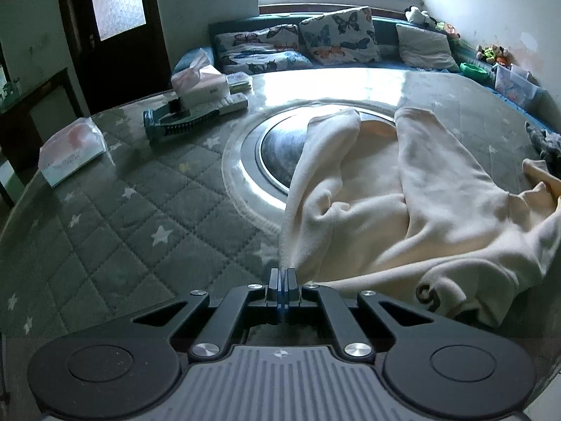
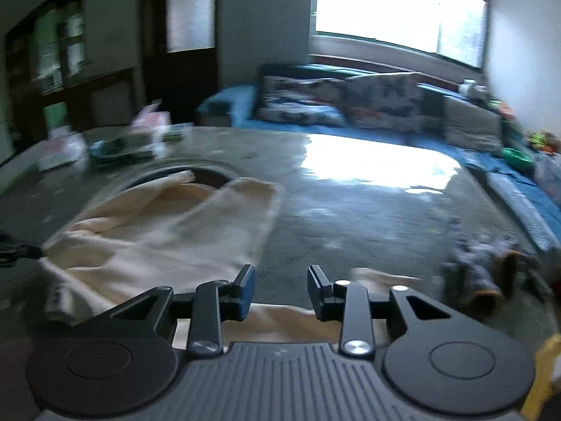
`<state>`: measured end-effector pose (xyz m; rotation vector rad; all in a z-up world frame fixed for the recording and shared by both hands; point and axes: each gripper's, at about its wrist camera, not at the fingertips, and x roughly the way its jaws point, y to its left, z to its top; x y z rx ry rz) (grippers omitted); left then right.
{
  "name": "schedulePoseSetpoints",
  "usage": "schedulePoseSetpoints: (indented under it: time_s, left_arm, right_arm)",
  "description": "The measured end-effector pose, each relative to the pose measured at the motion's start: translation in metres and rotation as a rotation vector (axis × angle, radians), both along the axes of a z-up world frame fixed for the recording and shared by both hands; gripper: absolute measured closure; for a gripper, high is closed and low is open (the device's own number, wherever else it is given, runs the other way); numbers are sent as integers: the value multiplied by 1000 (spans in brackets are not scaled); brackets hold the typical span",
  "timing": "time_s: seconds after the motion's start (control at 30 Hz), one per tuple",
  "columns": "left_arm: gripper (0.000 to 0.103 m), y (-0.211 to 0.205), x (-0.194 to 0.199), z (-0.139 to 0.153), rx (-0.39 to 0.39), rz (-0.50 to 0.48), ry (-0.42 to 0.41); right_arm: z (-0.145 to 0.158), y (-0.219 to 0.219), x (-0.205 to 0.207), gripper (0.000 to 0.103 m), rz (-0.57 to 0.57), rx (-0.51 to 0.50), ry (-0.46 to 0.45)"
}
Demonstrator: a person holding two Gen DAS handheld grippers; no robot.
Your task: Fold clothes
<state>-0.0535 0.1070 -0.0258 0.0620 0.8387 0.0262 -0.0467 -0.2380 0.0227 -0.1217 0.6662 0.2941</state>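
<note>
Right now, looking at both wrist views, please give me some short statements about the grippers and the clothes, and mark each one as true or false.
1. The left gripper is shut on the edge of the cream garment. True.
2. The fingers of the right gripper are closed on cloth. False: they stand apart with nothing between them.
3. The cream garment lies partly over the round metal disc in the table. True.
4. The tissue packs rest on top of the cream garment. False: they lie on the quilted table cover, apart from it.
5. Butterfly-print cushions lie beyond the table, under the window. True.
</note>
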Motion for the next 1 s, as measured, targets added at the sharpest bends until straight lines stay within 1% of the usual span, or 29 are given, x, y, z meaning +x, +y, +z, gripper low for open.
schedulePoseSetpoints:
  time_s: [0.1,0.23,0.33,0.43,0.53,0.57,0.6,0.63,0.67,0.7,0.73,0.8,0.87,1.0]
  left_arm:
    - [102,3,-4,0,-4,4,5]
    - [102,10,-8,-4,16,31,29]
    - [101,21,-9,-6,-21,44,47]
    - [99,23,-9,-1,-24,43,35]
    - [96,20,-2,7,-35,21,6]
    - [92,18,1,10,-37,12,-5]
    - [84,14,7,11,-38,2,-11]
    - [77,10,13,12,-38,-8,-15]
    - [67,6,19,13,-38,-17,-19]
    - [63,3,25,13,-37,-27,-23]
    - [62,-1,31,14,-37,-36,-26]
    - [56,-9,44,15,-37,-56,-34]
    - [56,-16,58,14,-32,-68,-34]
    - [56,-21,86,4,-16,-69,-7]
  right_arm:
    - [-6,24,4,69,70,-9,23]
    - [-16,50,10,69,143,-15,56]
    - [-26,67,12,69,185,-32,78]
    - [-33,76,13,69,205,-42,95]
    - [-37,80,19,69,200,-46,100]
    - [-37,79,22,69,194,-44,100]
    - [-36,78,25,69,188,-41,99]
    - [-35,77,29,69,181,-40,98]
    - [-33,75,32,69,174,-41,97]
    - [-32,73,36,69,166,-40,97]
    - [-31,70,40,69,157,-38,96]
    - [-30,66,49,69,140,-31,98]
    - [-29,64,57,69,127,-26,101]
    - [-31,61,82,69,91,-22,116]
